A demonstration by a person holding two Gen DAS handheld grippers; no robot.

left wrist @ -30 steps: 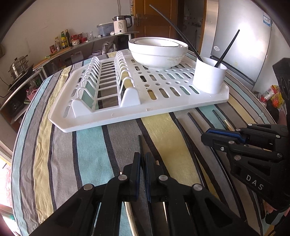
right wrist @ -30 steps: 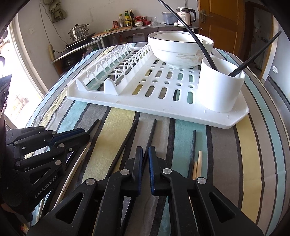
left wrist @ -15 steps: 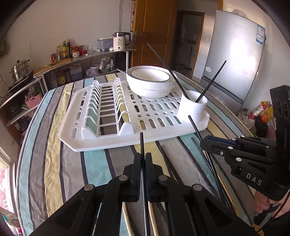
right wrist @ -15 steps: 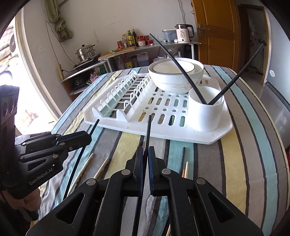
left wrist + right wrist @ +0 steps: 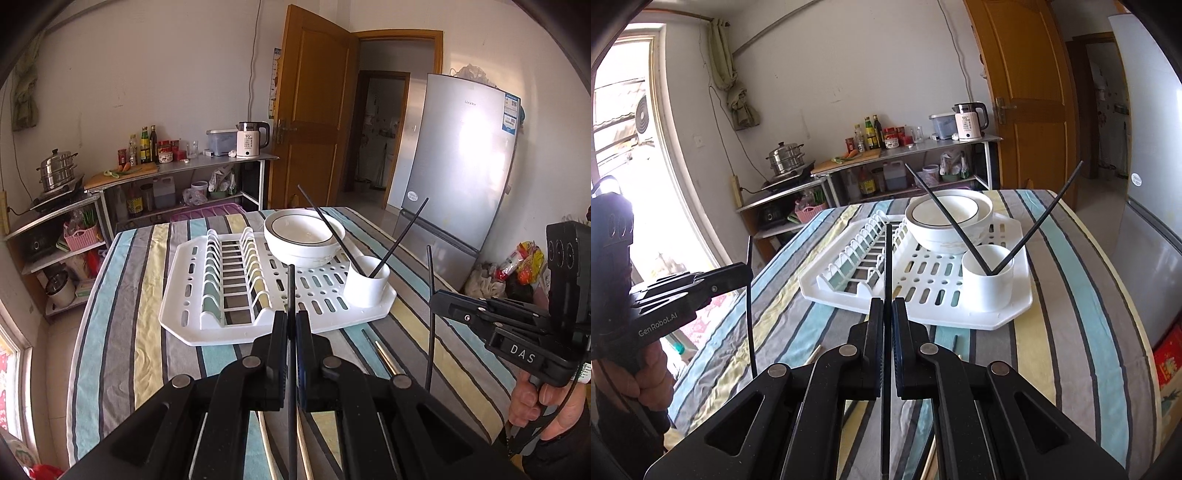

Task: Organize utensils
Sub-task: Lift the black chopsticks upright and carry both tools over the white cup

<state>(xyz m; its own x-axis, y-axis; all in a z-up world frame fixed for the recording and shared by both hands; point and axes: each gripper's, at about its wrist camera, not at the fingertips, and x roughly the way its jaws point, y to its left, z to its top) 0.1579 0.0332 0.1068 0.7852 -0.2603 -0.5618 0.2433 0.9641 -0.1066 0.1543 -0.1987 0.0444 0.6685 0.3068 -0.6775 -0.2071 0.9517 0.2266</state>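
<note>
Above the table (image 5: pixel 122 332), both grippers have raised chopsticks.

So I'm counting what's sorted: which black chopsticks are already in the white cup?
The two crossed black chopsticks standing in the white cup; two others are held in fingers.

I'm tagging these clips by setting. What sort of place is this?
Most likely a home kitchen with a dining table. A fridge stands by the door, a steamer pot and kettle sit on metal shelving, and a dish rack holding a bowl rests on the striped tablecloth.
</note>
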